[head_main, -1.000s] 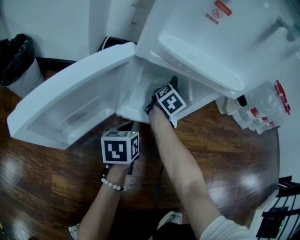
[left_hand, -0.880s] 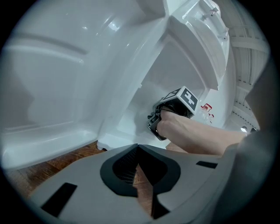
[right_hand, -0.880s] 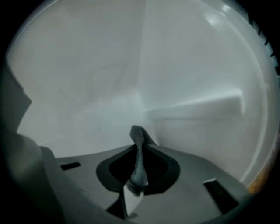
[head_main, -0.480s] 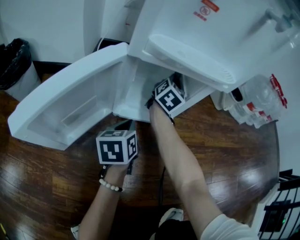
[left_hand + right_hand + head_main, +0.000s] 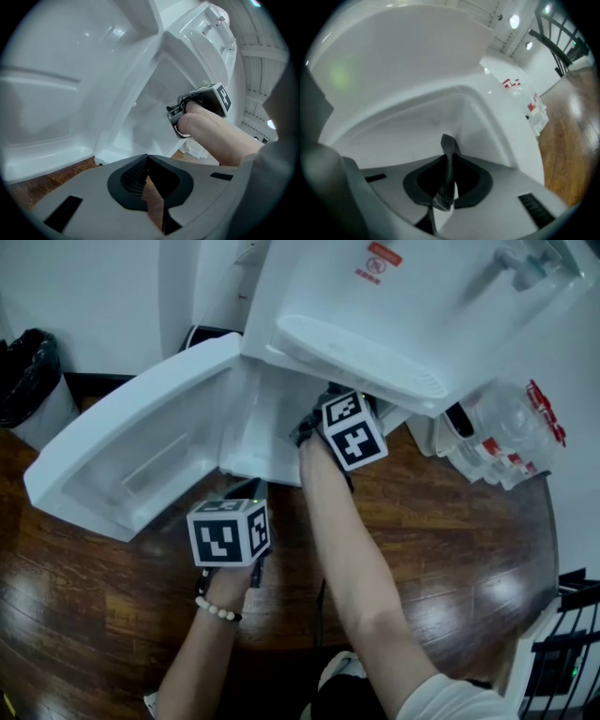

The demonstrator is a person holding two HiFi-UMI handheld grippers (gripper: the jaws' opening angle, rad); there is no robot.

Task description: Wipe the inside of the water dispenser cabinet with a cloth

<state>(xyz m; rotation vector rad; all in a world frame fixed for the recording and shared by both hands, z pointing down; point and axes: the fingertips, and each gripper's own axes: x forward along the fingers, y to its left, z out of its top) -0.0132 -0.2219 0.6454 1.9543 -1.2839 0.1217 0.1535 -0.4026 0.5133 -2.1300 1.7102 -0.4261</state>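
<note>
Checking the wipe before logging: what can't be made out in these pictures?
Right gripper view: the cloth shows only as a dark strip in the right hand-held gripper; its body covers the rest.
Head view: the water dispenser hides that gripper's jaws and the cloth.

cabinet (image 5: 246, 432) white | cloth (image 5: 448, 159) dark grey | floor (image 5: 450, 540) brown wood grain | bin bag (image 5: 28, 362) black

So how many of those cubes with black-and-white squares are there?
2. One cube on the left gripper, outside the cabinet; another cube on the right gripper, which grips a cloth at the cabinet opening. None seems hidden.
</note>
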